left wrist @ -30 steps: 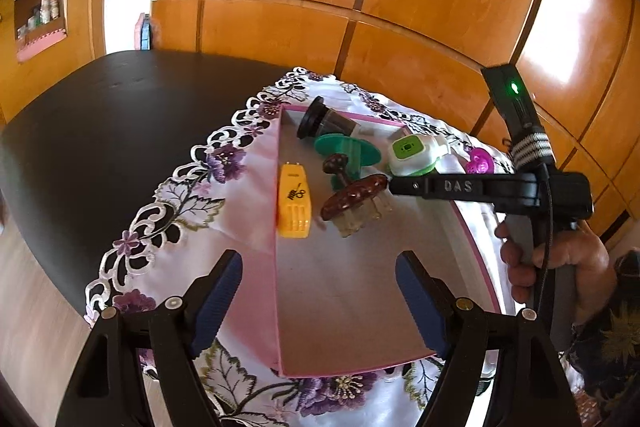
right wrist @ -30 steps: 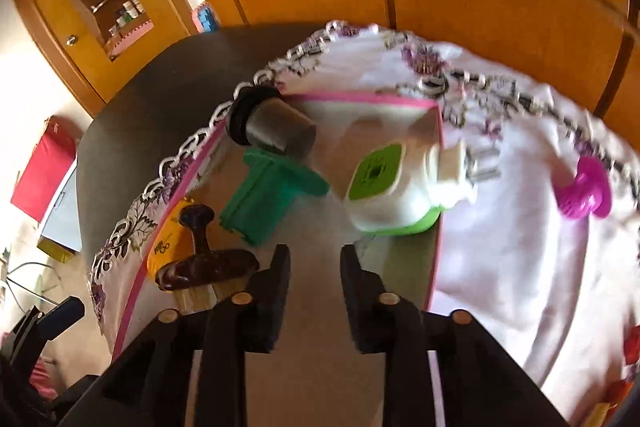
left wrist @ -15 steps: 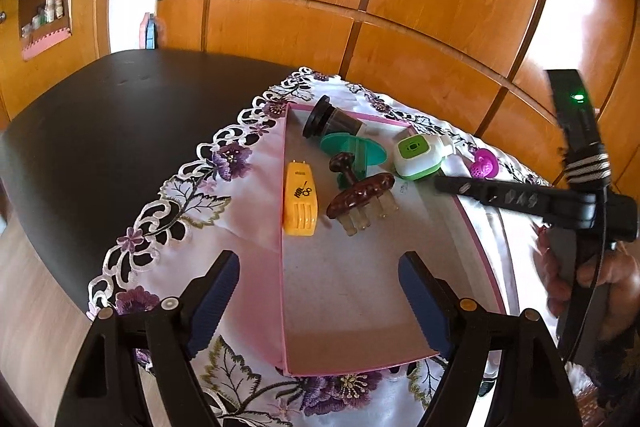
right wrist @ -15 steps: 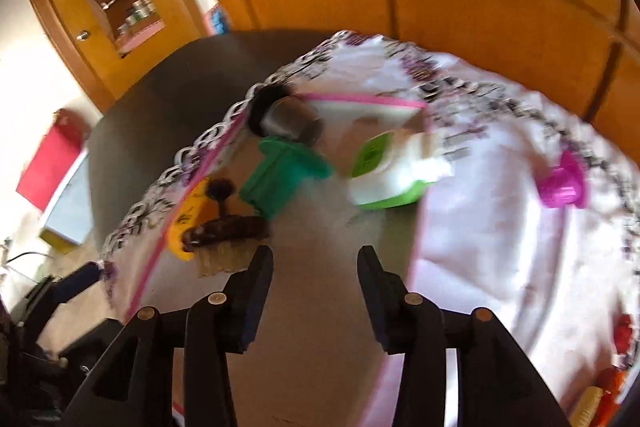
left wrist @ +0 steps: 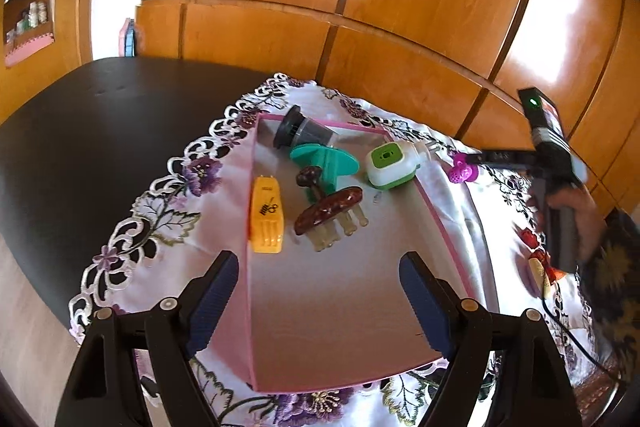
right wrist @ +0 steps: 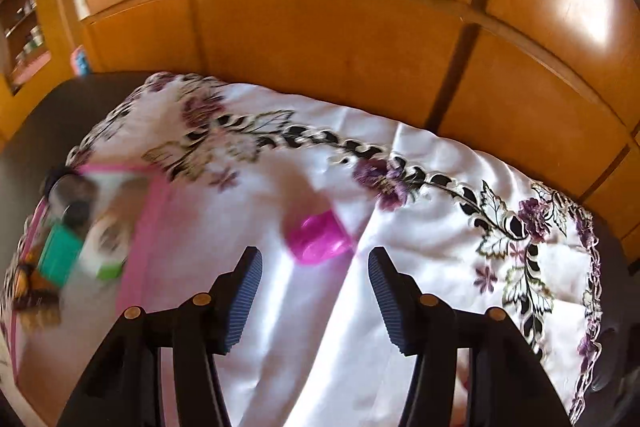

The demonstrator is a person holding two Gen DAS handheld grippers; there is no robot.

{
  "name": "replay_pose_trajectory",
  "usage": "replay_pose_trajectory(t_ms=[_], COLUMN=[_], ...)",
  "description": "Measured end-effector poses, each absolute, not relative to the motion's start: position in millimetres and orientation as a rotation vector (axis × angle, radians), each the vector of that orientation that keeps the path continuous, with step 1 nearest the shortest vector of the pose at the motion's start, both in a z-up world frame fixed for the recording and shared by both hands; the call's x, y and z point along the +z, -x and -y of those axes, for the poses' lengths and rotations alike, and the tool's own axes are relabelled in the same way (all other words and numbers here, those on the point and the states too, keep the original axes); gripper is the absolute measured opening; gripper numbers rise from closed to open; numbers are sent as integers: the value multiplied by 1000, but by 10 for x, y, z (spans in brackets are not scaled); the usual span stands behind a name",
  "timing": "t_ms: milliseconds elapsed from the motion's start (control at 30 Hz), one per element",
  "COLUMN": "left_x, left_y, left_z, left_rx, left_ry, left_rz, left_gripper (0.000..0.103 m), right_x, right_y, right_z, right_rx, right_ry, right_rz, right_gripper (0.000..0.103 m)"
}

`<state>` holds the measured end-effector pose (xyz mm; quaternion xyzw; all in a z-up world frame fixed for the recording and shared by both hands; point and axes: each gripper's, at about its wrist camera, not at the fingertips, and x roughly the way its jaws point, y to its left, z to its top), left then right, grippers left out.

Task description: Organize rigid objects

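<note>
Next to sort, by the look of it: the small magenta plastic piece (right wrist: pixel 318 237), lying on the white embroidered cloth (right wrist: pixel 420 259) just outside the far right corner of the pink-rimmed tray (left wrist: pixel 444 231), well short of the cloth's scalloped far edge. Blurred in the right wrist view, so exact shape unclear (possibly a small stopper or toy with a flared, translucent end). Probably light, stiff and smooth — likely to skid on the satiny cloth if nudged from one side. Best taken across the narrower body, pads square to it, not on the flared rim.

Right gripper (right wrist: pixel 314 297) empty, jaws opening, with the piece just ahead of the gap and not yet between the pads. Left gripper (left wrist: pixel 318 301) wide and empty, poised over the tray's near edge — nothing between its pads.
</note>
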<state>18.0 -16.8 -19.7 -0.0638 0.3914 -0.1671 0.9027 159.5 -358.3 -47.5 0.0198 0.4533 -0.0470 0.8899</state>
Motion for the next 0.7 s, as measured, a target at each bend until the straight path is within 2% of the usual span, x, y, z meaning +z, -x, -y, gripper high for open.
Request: replay_pose_trajectory(t_ms=[33,133,167,200,233,467,700], left_x=[-200,-237,-253,-268,-272,-261,-193], left_y=[-187,-228,-236,-247,-252,-245,-141], left_z=[177,213,219,230,235,221,150], left_rx=[-347,-351,-351,-356,-359,-368,-360], left_ry=[131,132,131,132,133,145,148], left_rz=[-813,-835,-842,-851,-853,-845,-815], left_gripper=[83,83,83,83,83,83,83], right_x=[-506,-658,-727,-788,-798,-718,-177], right_y=[-1703,-1925,-1974,-1996,-1973,-1615,-1129], right_z=[3616,3637,3644,3643,3641,3552,3094], right_rx=[-94,-70,-46,-51,-53,1,125], right_ry=[-37,-9,-15,-10,-10,-63,-89], right_rz=[-955,-1010,-1046,-1061,-1045,-984,-863], right_gripper=[60,60,44,32,28,27,28])
